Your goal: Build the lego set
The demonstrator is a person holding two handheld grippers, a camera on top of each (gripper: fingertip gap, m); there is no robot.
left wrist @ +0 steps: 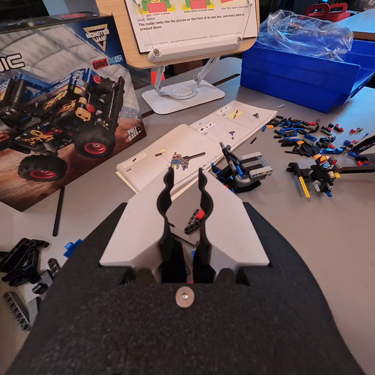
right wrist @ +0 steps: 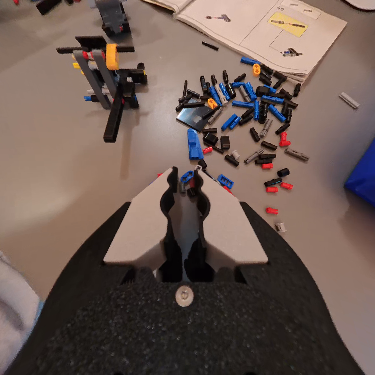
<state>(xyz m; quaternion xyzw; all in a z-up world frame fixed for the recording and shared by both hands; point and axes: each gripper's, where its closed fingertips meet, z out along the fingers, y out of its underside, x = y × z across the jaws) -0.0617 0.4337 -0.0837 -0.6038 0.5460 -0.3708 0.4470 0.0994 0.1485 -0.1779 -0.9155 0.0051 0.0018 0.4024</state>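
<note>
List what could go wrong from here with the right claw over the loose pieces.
1. The right claw is open over crowded pieces: a small blue connector lies between its tips beside a red pin and dark pins, so closing may catch several or pinch one askew.
2. Pins lie scattered across the table; a nudge could roll some away.
3. The half-built assembly stands close and might get knocked.

Ahead and to the left of the left gripper (left wrist: 185,171), a printed cardboard box with a monster-truck picture (left wrist: 60,97) bears brand logos and lettering. Beyond the gripper, a white sheet clipped to a wooden stand (left wrist: 192,26) carries printed lines. Just ahead, an open white paper booklet (left wrist: 182,146) shows step numbers.
</note>
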